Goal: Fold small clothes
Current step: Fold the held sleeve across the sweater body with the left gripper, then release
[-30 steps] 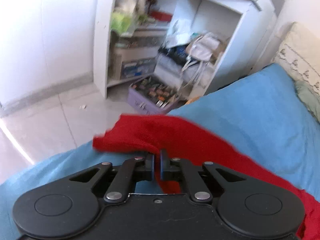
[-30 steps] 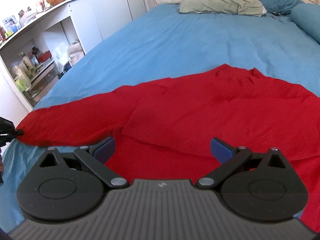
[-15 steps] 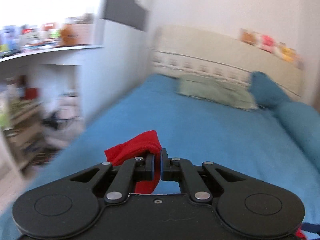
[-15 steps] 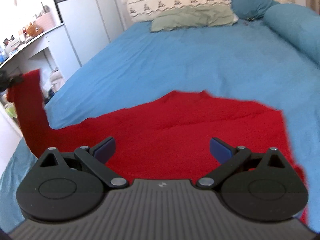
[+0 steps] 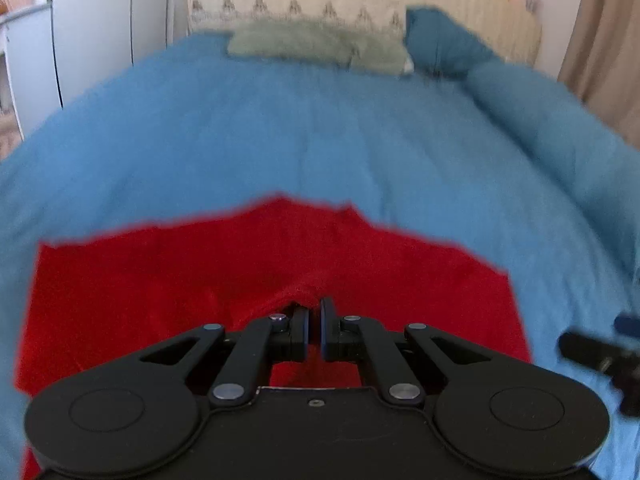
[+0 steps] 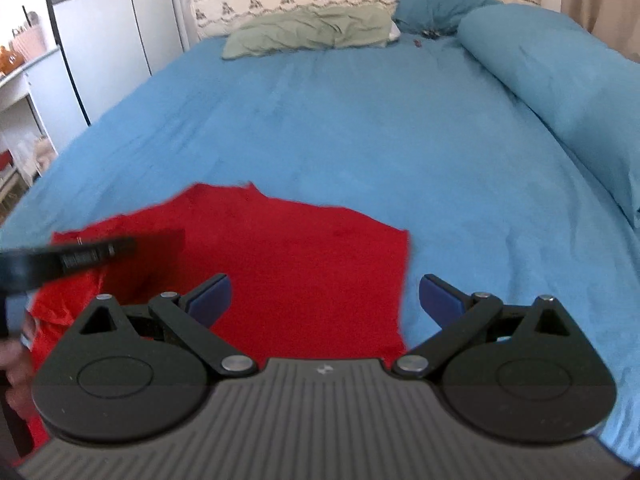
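Note:
A red garment lies on the blue bedspread; it also shows in the right wrist view. My left gripper is shut on a fold of the red garment's sleeve and holds it over the garment's body. My right gripper is open and empty, low over the garment's right edge. The left gripper also shows as a dark blurred bar in the right wrist view. The right gripper's tip shows at the right edge of the left wrist view.
A green pillow, a blue pillow and a long blue bolster lie at the head and right side of the bed. A white wardrobe and shelves stand to the left.
My left gripper has swung the sleeve from the bed's left edge inward and down over the garment's body. The right gripper stayed open and shifted slightly right.

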A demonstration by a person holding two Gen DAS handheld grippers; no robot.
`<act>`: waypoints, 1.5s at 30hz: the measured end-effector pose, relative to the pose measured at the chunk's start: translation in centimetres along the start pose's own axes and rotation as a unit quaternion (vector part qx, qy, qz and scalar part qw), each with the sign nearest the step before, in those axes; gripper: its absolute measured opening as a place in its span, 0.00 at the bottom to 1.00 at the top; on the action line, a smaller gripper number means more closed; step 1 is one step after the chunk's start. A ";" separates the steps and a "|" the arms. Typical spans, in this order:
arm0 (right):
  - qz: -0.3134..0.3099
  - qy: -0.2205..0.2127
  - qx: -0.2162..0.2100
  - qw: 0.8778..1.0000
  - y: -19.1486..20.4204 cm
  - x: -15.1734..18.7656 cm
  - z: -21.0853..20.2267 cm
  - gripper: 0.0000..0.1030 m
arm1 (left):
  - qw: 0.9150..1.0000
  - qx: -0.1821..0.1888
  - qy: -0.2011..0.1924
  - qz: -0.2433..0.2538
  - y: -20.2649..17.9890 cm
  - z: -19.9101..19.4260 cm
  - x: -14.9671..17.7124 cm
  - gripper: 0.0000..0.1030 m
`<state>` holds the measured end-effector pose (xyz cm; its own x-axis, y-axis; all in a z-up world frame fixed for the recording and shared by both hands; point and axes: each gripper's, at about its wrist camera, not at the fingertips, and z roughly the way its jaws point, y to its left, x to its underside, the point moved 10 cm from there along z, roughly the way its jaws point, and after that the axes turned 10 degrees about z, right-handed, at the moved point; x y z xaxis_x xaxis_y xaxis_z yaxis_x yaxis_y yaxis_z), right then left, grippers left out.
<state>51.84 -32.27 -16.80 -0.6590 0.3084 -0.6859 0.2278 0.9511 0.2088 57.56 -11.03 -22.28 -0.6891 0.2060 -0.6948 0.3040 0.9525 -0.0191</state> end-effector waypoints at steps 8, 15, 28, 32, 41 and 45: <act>-0.002 0.022 -0.006 1.000 -2.5 2.3 1.7 1.00 | 0.998 -0.007 0.060 0.003 -1.7 3.5 4.6 0.08; -0.011 0.026 -0.013 1.000 -1.8 2.1 1.8 1.00 | 0.998 -0.011 0.062 0.007 -1.6 1.2 4.6 0.46; -0.071 0.024 -0.056 0.996 5.9 1.4 1.0 1.00 | 0.993 -0.115 0.025 0.013 9.5 -6.8 4.1 0.91; -0.144 0.043 -0.075 0.986 10.3 2.6 2.3 1.00 | 0.990 -0.129 0.045 0.017 13.6 -6.9 5.6 0.91; -0.426 0.033 -0.044 0.903 18.7 7.9 8.3 0.77 | 0.988 -0.129 0.077 0.020 17.3 -5.1 8.6 0.91; -0.466 0.044 -0.039 0.883 19.8 9.4 10.3 0.58 | 0.989 -0.121 0.085 0.014 17.8 -4.8 9.6 0.91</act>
<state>57.50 -10.70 -26.28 -0.5880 -0.6123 -0.5286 -0.4908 0.7895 -0.3686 53.21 8.99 -25.86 -0.7894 0.2487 -0.5613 0.1725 0.9673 0.1860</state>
